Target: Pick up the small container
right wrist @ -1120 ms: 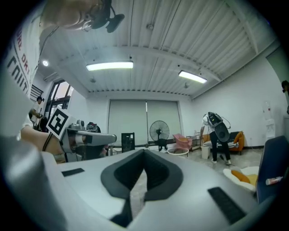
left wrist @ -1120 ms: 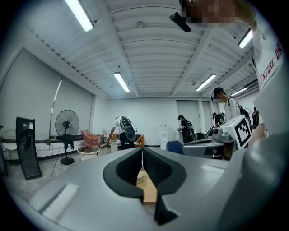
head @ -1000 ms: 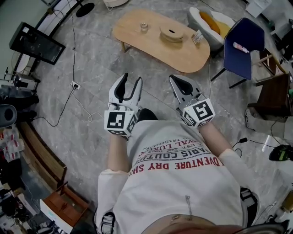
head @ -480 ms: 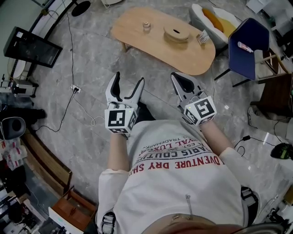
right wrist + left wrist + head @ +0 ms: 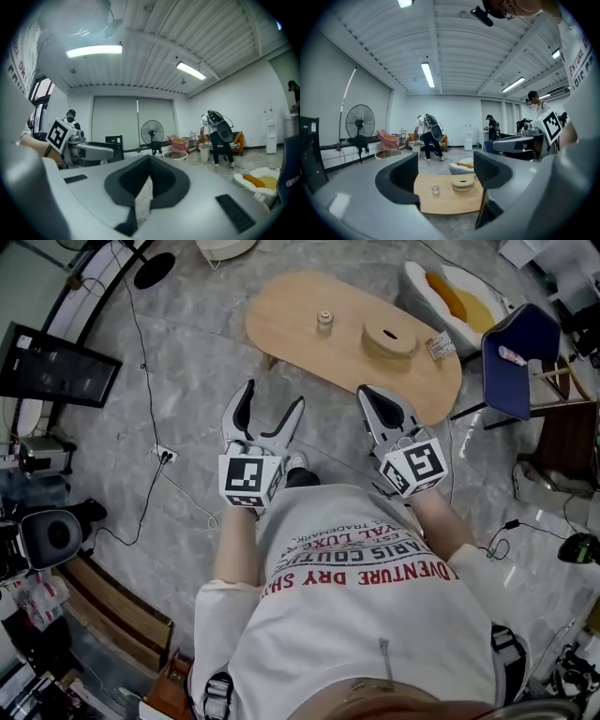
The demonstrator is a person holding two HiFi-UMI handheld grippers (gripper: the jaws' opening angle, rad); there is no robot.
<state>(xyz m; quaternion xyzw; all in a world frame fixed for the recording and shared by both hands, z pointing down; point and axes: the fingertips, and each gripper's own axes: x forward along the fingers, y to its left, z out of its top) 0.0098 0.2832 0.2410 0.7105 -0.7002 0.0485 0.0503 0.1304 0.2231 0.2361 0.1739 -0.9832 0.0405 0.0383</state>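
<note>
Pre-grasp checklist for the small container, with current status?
1. Left gripper open, nothing between its fingers: ok.
2. Right gripper shut and empty: ok.
3. Small container upright on the wooden table, apart from the round disc: ok.
4. Container lined up between the left fingers in the left gripper view: ok.
5. Container within reach: not ok, table lies well ahead.

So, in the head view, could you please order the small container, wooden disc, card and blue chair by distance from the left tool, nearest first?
From the left tool:
1. small container, on the table, straight ahead
2. wooden disc, mid-table, further right
3. card, table's right end
4. blue chair, beyond that end
</note>
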